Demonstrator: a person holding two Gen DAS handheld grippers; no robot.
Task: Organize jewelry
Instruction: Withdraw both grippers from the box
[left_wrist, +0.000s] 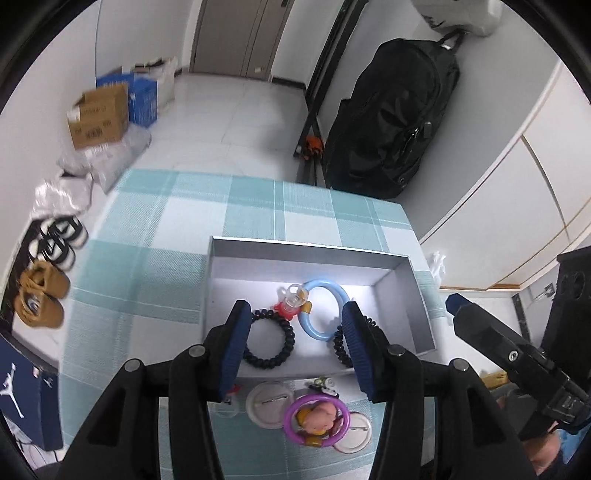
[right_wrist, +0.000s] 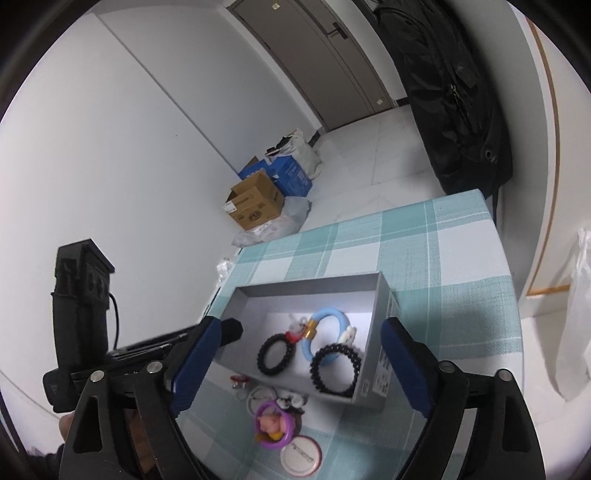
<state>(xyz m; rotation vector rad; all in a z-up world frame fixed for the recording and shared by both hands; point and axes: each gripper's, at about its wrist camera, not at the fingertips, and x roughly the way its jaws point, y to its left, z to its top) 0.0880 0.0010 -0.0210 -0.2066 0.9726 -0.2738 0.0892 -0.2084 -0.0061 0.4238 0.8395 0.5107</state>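
Observation:
A grey open box (left_wrist: 218, 280) (right_wrist: 373, 291) sits on the checked tablecloth. In it lie a black spiral hair tie (left_wrist: 271, 341) (right_wrist: 275, 356), a second black one (left_wrist: 338, 343) (right_wrist: 336, 369) and a light blue ring with a charm (left_wrist: 325, 310) (right_wrist: 328, 321). In front of the box lie a purple ring with a pink figure (left_wrist: 317, 415) (right_wrist: 273, 424) and white round badges (left_wrist: 269, 402) (right_wrist: 301, 458). My left gripper (left_wrist: 299, 350) is open and empty above the box's near edge. My right gripper (right_wrist: 299, 369) is open and empty, above the box.
The table (left_wrist: 177, 229) has floor beyond its far and left edges. A black backpack (left_wrist: 391, 122) hangs at the far right. Cardboard boxes (left_wrist: 99, 118) and shoes (left_wrist: 40, 295) lie on the floor at the left. The right gripper's body (left_wrist: 517, 354) shows at the right.

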